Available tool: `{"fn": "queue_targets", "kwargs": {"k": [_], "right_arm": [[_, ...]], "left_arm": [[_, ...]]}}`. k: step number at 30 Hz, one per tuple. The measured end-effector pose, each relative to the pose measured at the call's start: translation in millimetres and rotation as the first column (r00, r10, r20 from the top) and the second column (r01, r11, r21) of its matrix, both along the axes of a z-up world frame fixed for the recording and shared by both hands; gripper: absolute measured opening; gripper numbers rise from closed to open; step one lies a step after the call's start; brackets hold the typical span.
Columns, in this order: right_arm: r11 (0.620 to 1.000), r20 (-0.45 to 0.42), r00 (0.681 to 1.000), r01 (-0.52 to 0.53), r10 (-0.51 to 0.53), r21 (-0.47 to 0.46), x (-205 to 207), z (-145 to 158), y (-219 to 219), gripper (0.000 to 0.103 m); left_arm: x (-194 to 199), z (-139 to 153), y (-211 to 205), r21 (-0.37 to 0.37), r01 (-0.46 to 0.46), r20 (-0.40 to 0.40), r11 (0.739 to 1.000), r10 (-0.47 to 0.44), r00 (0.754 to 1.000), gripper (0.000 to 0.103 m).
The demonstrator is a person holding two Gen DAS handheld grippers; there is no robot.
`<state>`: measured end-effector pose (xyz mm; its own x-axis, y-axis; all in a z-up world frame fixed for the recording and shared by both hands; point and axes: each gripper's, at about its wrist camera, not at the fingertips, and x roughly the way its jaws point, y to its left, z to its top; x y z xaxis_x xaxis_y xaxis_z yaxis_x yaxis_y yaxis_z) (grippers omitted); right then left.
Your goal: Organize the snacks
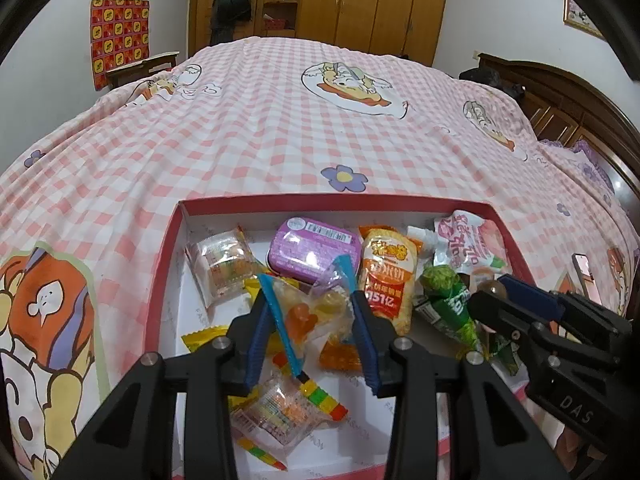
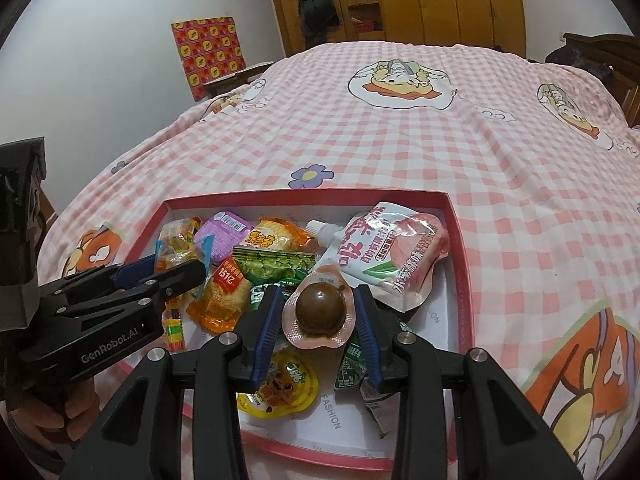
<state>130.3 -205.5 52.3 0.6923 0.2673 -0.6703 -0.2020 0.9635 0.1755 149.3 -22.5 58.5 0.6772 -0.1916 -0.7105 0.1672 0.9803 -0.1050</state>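
A red-rimmed box [image 1: 328,200] [image 2: 304,196] with a white floor lies on the bed, filled with several snacks. Over it, my left gripper [image 1: 310,300] [image 2: 180,266] is shut on a clear blue-edged candy packet [image 1: 308,316] holding orange and yellow sweets. My right gripper [image 2: 319,300] [image 1: 492,290] is shut on a pink-rimmed cup with a brown ball [image 2: 320,308] in it, its pads against the rim on both sides. Under the grippers lie a purple tub [image 1: 312,248], an orange cracker packet [image 1: 388,276], a green pea packet [image 2: 276,266], a pink pouch [image 2: 400,252] and a yellow jelly cup [image 2: 280,388].
The box sits near the front edge of a bed with a pink checked cover [image 1: 280,128]. A wooden headboard [image 1: 560,96] runs along the right, and wardrobes [image 1: 380,4] stand behind. A person's hand [image 2: 48,408] grips the left tool's handle.
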Motion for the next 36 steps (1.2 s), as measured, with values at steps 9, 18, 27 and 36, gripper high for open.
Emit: {"fn": "queue_targets", "kwargs": {"k": [9,18,27,36], "right_arm": [[1.0,0.034,0.999,0.0,0.0,-0.008,-14.1,13.1,3.6,0.052],[1.0,0.078,0.997,-0.01,0.009,0.008,-38.9,30.5,9.0,0.067],[0.999,0.101,0.995,-0.016,0.013,0.037,-65.5,39.3,9.4,0.075],[0.999,0.084,0.996,-0.029,0.026,0.038,-91.5,31.2,11.9,0.076]], "left_arm": [[-20.1,17.7,1.6,0.002,0.007,0.053,1.0,-0.007,0.999,0.06],[-50.1,38.7,7.4,-0.001,-0.019,0.096,1.0,0.019,0.995,0.078],[-79.3,44.5,18.0,0.001,-0.057,0.101,0.998,0.057,0.993,0.094],[-106.3,34.1,23.1,0.026,-0.088,0.068,0.996,0.086,0.994,0.094]]}}
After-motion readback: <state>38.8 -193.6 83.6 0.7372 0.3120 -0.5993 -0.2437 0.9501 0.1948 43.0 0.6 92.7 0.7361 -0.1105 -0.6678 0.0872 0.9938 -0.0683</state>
